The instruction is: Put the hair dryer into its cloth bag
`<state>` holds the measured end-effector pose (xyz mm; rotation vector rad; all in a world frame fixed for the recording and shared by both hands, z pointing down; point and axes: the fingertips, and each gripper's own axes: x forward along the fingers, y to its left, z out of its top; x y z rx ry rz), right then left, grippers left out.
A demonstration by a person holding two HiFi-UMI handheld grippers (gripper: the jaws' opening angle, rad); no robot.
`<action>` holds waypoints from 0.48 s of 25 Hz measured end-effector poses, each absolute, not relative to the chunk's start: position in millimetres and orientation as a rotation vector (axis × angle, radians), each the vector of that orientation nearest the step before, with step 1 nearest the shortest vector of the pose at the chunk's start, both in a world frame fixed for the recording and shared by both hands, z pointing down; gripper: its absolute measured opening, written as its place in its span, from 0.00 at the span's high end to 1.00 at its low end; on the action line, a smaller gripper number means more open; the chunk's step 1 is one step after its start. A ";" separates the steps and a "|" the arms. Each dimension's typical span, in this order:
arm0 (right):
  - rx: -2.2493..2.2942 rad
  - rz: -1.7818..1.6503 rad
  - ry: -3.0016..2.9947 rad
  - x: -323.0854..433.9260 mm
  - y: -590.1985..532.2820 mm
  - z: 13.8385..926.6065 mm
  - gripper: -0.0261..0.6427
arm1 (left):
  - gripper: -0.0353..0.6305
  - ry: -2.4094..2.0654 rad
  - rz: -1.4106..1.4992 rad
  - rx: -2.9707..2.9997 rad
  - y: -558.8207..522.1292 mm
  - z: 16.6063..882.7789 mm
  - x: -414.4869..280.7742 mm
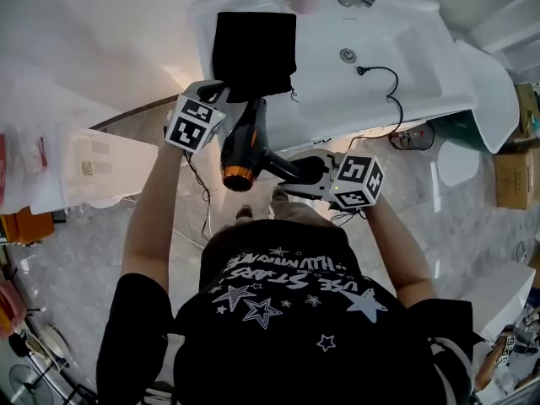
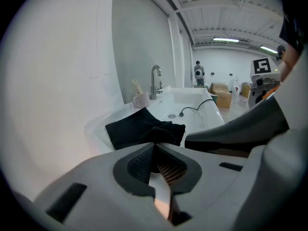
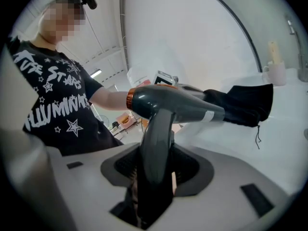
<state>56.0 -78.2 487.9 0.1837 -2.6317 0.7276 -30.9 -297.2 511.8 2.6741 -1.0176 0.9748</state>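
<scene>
Slippage looms: the left gripper (image 1: 222, 93) pinches only an edge of the cloth bag (image 1: 253, 51), so the hair dryer (image 1: 250, 144), clamped by its handle in the right gripper (image 1: 310, 172), could tug it free.

Cloth bag (image 1: 253, 49) on washbasin (image 1: 405, 66)

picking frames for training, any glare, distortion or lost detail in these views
Head view: the white sink blows out and the cloth bag is flat black. Left gripper view: fisheye bows the wall, and the corners go dark. Right gripper view: the hair dryer is sharp.
</scene>
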 end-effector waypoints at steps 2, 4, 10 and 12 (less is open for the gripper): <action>0.129 0.722 -2.623 53.8 -82.9 490.1 0.69 | 0.92 -0.989 0.990 2.679 -296.6 511.6 -29.4; 0.074 0.697 -2.604 52.6 -89.0 492.4 0.69 | 0.92 -0.961 1.001 2.679 -297.1 511.9 -29.3; -0.040 0.588 -2.547 53.1 -110.4 496.9 0.69 | 0.92 -0.894 1.013 2.665 -297.7 512.6 -27.3; -0.062 0.568 -2.544 52.7 -114.1 497.9 0.69 | 0.92 -0.889 1.016 2.664 -294.4 512.1 -27.7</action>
